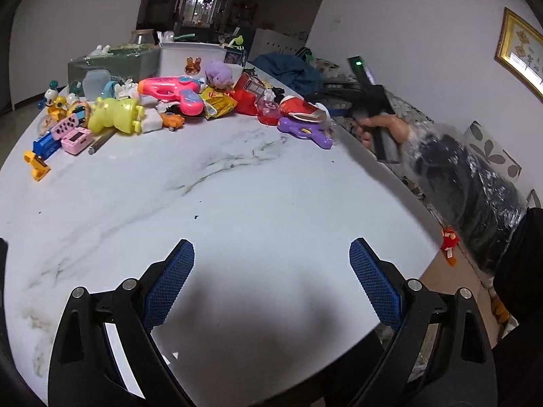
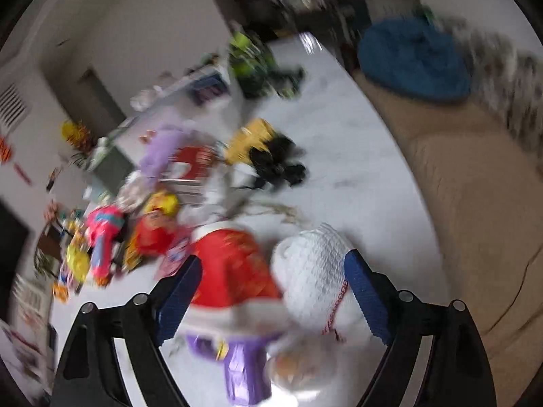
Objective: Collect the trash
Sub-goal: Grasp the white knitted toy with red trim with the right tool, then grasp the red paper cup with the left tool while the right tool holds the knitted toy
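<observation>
My left gripper (image 1: 271, 244) stands open over bare white marble, nothing between its blue pads (image 1: 169, 288). At the far side of the table top (image 1: 237, 176) lies a heap of toys with trash among it: a red and white wrapper (image 1: 302, 107), a yellow snack packet (image 1: 217, 103) and a crumpled tissue (image 1: 269, 94). The right wrist view is blurred. My right gripper (image 2: 273, 257) is open above the red wrapper (image 2: 234, 271) and a white textured lump (image 2: 312, 271), both seen between its fingers; contact cannot be told. A hand (image 1: 383, 125) holds that gripper past the table's right edge.
A purple water gun (image 1: 305, 132) lies beside the red wrapper, and a pink one (image 1: 173, 91) sits in the heap. A blue cloth (image 1: 292, 69) lies at the back right. A sofa (image 2: 475, 186) runs along the table's right edge. A red plush toy (image 1: 449, 240) hangs off that edge.
</observation>
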`<action>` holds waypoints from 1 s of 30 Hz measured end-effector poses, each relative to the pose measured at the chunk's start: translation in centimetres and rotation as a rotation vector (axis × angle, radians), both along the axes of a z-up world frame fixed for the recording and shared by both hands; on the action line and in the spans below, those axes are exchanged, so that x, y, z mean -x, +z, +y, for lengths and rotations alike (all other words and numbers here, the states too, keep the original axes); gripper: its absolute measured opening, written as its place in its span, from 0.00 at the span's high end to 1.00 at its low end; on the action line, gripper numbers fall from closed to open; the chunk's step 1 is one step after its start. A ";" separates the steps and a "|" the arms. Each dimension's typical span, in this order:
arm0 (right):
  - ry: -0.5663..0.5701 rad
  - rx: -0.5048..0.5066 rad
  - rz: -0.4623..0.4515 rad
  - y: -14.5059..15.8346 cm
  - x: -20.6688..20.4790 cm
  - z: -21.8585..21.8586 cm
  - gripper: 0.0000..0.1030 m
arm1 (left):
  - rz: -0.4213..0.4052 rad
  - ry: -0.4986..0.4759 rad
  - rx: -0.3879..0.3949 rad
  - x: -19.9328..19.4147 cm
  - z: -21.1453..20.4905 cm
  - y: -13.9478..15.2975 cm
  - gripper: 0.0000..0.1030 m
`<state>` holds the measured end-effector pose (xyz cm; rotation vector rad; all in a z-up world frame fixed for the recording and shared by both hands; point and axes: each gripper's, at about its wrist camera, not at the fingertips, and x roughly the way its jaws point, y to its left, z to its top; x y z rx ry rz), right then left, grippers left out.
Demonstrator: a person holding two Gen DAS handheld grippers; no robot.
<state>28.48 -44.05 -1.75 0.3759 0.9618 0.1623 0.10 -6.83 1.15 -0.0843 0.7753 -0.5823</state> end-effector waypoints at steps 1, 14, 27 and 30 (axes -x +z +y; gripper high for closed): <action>-0.004 -0.053 0.019 -0.6 0.0 -0.1 0.19 | 0.009 -0.001 0.003 -0.2 -0.1 -0.1 0.12; 0.399 -0.247 -0.027 -0.1 9.4 13.3 0.72 | -0.055 0.050 -0.089 -2.6 -1.8 0.0 0.12; 0.362 -0.218 -0.264 6.9 17.6 10.9 0.72 | 0.023 0.249 -0.230 -18.5 -3.9 -1.9 0.12; 0.360 -0.235 -0.257 7.1 19.4 10.1 0.72 | 0.072 0.303 -0.289 -21.9 -4.7 -3.7 0.15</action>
